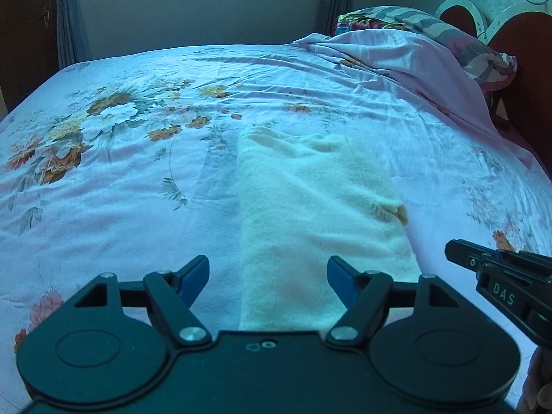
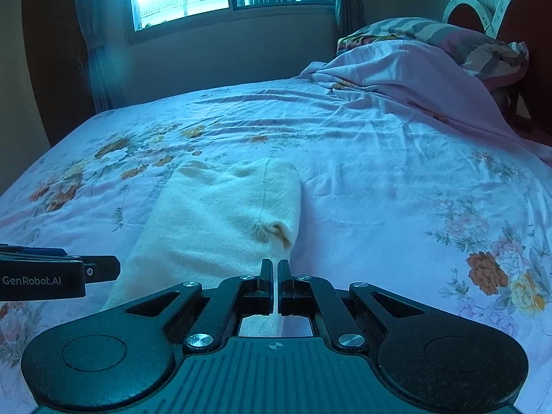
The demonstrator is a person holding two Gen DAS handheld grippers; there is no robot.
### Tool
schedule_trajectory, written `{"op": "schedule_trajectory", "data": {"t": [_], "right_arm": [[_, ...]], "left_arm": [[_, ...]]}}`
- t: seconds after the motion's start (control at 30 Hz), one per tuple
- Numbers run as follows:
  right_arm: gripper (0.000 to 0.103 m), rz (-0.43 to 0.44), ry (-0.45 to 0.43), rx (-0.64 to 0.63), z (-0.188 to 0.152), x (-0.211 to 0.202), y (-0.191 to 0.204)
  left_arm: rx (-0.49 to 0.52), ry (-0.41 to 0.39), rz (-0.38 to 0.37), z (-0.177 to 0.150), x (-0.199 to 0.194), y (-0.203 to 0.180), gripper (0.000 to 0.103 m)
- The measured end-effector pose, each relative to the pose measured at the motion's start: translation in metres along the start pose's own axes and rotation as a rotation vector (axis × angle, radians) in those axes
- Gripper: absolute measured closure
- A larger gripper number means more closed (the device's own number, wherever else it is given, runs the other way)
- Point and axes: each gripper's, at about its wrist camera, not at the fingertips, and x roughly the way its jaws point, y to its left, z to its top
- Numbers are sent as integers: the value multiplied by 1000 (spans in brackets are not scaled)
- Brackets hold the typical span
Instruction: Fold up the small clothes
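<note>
Left gripper spread wide, blue pads apart, nothing between them, hovering over the near end of the cream garment. Garment folded into a long strip, stretching straight ahead from both grippers on the floral bedsheet. Right gripper closed tight, jaws nearly touching, a thin edge of the pale fabric seemingly pinched between them at the strip's near right corner. Further right and ahead, a rumpled blanket with a striped pillow behind it.
</note>
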Motion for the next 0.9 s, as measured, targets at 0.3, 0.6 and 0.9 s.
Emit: {"op": "schedule_trajectory", "data": {"t": [0.3,0.6,0.9], "right_arm": [[1,29,20,58,9,37,-10],[7,93,129,203,34,108,-36],[76,205,214,262,33,147,-33]], "left_arm": [[-17,29,0,14,36,14,25],[-136,130,-95,30,97,39,25],[-236,211,-243,30,131,40,61]]}}
